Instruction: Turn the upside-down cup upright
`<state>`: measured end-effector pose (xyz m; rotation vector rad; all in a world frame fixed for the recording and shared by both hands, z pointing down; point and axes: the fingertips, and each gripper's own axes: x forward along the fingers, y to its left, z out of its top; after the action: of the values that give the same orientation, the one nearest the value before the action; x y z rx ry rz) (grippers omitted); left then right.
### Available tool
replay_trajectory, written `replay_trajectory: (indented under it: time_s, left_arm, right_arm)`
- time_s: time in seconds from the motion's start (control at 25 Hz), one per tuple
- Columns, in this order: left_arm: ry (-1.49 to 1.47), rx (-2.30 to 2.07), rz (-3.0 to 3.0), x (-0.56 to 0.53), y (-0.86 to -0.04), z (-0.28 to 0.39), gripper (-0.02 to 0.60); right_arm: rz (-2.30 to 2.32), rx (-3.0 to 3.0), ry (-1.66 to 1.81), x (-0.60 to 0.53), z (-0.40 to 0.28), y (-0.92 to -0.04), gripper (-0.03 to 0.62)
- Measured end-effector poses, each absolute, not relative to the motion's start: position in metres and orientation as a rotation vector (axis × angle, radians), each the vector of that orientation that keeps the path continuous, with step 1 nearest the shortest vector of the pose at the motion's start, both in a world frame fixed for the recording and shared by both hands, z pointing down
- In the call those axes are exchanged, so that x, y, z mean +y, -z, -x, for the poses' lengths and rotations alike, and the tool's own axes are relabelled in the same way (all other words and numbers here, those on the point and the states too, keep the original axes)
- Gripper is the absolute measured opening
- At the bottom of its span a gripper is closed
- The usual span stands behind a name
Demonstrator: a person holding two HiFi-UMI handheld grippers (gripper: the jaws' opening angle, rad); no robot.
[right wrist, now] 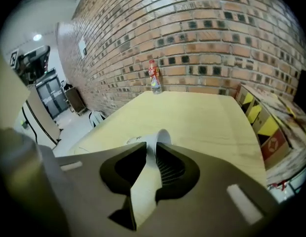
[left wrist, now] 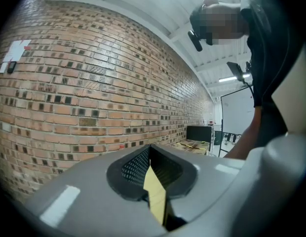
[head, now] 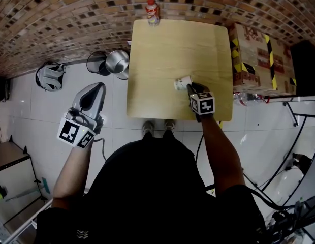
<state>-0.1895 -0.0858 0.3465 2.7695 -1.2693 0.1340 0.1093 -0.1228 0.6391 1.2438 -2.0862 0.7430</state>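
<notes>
A white paper cup [head: 182, 83] lies tilted on its side near the front right of the wooden table [head: 167, 50]. My right gripper [head: 192, 89] comes at it from the near side and is shut on the cup, its pads pressing the cup's wall. In the right gripper view the cup [right wrist: 162, 136] sticks out beyond that gripper [right wrist: 150, 148], rim pointing away over the table top [right wrist: 202, 117]. My left gripper [head: 98, 88] hangs over the floor left of the table, shut and holding nothing. In the left gripper view it [left wrist: 149, 149] points at a brick wall.
A bottle with a red label [head: 152, 11] stands at the table's far edge, also seen in the right gripper view [right wrist: 153, 78]. A cardboard box [head: 256, 60] sits right of the table. Metal pots [head: 117, 61] and a dark bin [head: 97, 63] stand on the floor to the left.
</notes>
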Motion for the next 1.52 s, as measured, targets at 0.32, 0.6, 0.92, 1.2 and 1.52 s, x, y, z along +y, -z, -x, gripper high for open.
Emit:
replay_trajectory:
  time_s: [0.32,0.6,0.92,1.2,1.52]
  left_arm:
    - [-0.105,-1.178,-2.815,-0.087,-0.352,0.168,0.002]
    - [-0.067,-1.139,-2.827,-0.085,-0.355,0.164,0.002]
    - [-0.029,-1.152,-2.823,-0.083,-0.353,0.173,0.002]
    - [-0.016,-1.131,-2.821,-0.082,-0.359,0.177,0.002]
    - [-0.069,-0.973,-2.844,-0.083,-0.39,0.139,0.002]
  right_arm:
    - [-1.112,-1.902,-0.355,-0.102,-0.106,-0.62,0.015]
    - [-0.974,-1.834,-0.409,-0.074,-0.094,-0.623,0.015]
    - [-0.882,-1.859,-0.474,-0.063,-0.073,-0.629,0.052]
    - [-0.993,-1.962,-0.407,-0.062,-0.062,-0.595,0.041]
    - [-1.505,-2.171,-0.8,-0.088,-0.117,-0.549,0.002]
